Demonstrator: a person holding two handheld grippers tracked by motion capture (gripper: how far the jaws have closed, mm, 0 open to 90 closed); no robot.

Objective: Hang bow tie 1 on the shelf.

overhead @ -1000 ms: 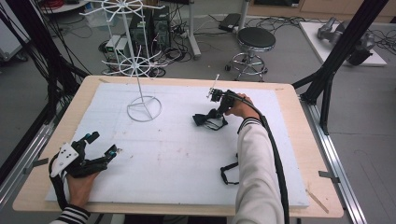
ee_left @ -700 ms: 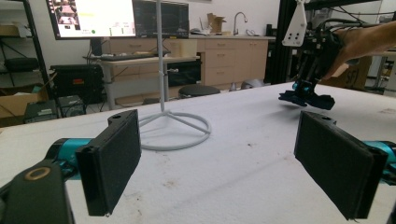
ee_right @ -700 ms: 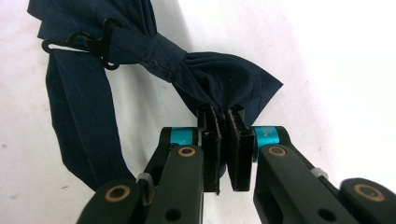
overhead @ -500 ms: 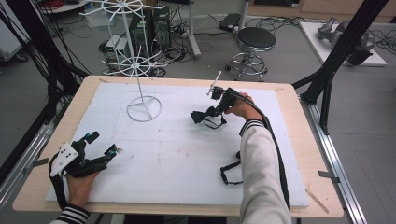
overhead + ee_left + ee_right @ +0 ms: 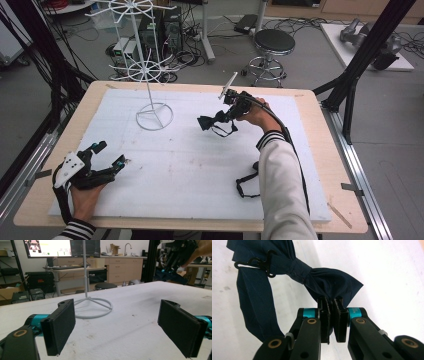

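- Since a second ago the right gripper point(image 5: 216, 119) has carried the dark bow tie point(image 5: 207, 122) a bit to the left, toward the white wire rack point(image 5: 148, 75); the left one hasn't budged.
- Right gripper view: jaws pressed together on one wing of the bow tie, with its strap and little black hook point(image 5: 265, 261) dangling off the other side. From the high view it looks lifted just off the white foam board point(image 5: 180, 165), though I can't be sure it's fully clear.
- Left gripper point(image 5: 111, 155) sits near the front left corner of the board, jaws spread wide with nothing between them.
- A second black strappy piece point(image 5: 247, 182) lies on the board by the right sleeve, well apart from the rack.
- My guess is this is the carry step: tie picked up, headed for the rack. Next move probably needs the strap or hook lined up with one of the wire arms, and the free gripper might have to help open the loop.
- Writing: there's print on the teal jaw collar point(image 5: 354, 312), too blurry to read. Monitor point(image 5: 47, 247) in the background is unreadable too.
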